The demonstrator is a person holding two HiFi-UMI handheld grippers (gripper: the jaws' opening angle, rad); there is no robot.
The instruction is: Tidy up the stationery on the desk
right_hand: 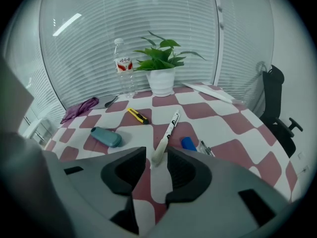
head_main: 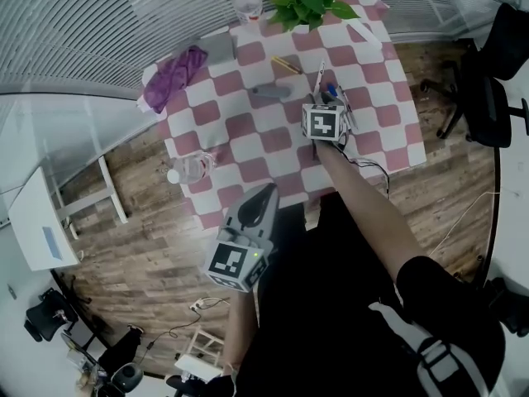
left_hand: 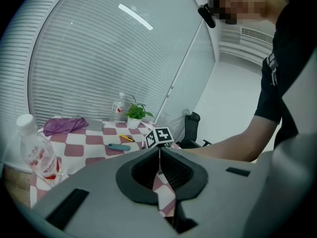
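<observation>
Reaching over the red-and-white checked bench (right_hand: 223, 120), the right tongs (right_hand: 157, 155) stand with jaws apart around the near end of a white pen (right_hand: 168, 130), which lies flat in front of the potted plant (right_hand: 161, 71). Only the right gripper view shows this; in the head view the marker cube covers the jaw tips. That view also picks out a small blue piece (right_hand: 188, 143) in front of the plant, a yellow utility knife (right_hand: 137, 115) and a teal case (right_hand: 106, 137) in front and left of it, and a water bottle (right_hand: 124, 66) just left of it. The left gripper view alone shows the left tongs (left_hand: 159, 155) pressed together on nothing. From the head view, the right arm stretches out straight with its tongs tipped downward, while the left tongs hang at the bench edge farthest from the plant. Slatted blinds curve behind the plant, and an office chair (head_main: 488, 81) stands on the wooden floor (head_main: 140, 246).
</observation>
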